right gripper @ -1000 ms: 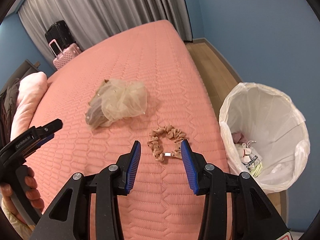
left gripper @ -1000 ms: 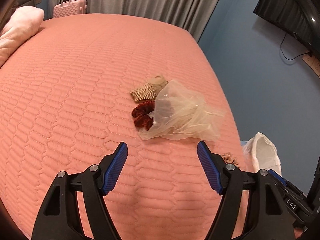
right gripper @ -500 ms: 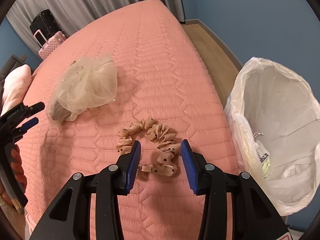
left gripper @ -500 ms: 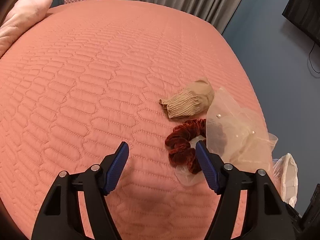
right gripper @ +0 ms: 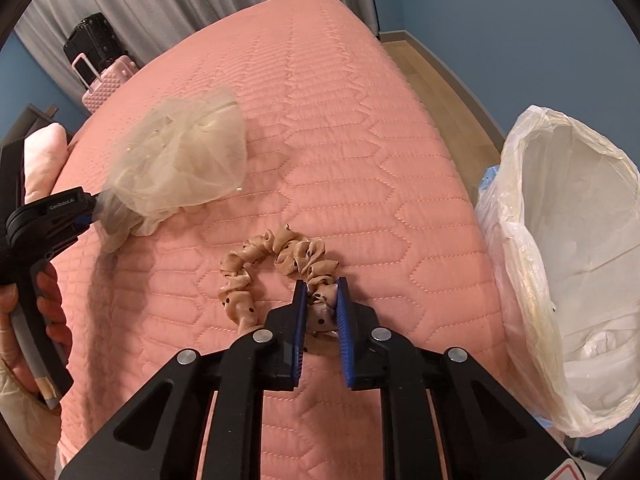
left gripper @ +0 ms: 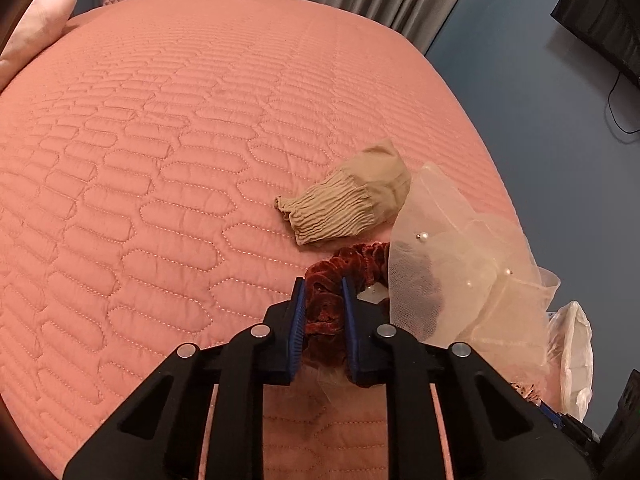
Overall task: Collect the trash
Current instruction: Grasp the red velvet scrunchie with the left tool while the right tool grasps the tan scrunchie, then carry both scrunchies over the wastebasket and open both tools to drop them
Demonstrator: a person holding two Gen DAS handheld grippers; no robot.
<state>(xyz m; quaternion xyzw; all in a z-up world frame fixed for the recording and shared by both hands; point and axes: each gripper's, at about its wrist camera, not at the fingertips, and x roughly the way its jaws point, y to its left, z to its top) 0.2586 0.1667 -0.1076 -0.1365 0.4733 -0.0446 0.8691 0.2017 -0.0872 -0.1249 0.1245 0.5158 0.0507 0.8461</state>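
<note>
Both scrunchies pinched between jaws (left grip (left gripper: 323,296) seemingly firm)

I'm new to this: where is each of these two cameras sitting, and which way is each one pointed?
Left wrist view: rides on the left hand-held gripper, looking along its fingers at a dark red scrunchie pinched between them on the pink bed.
Right wrist view: rides on the right hand-held gripper, looking at a dotted beige scrunchie it grips; the person's left hand shows.
Shared: the bed, the sheer tulle piece, the lined bin.
</note>
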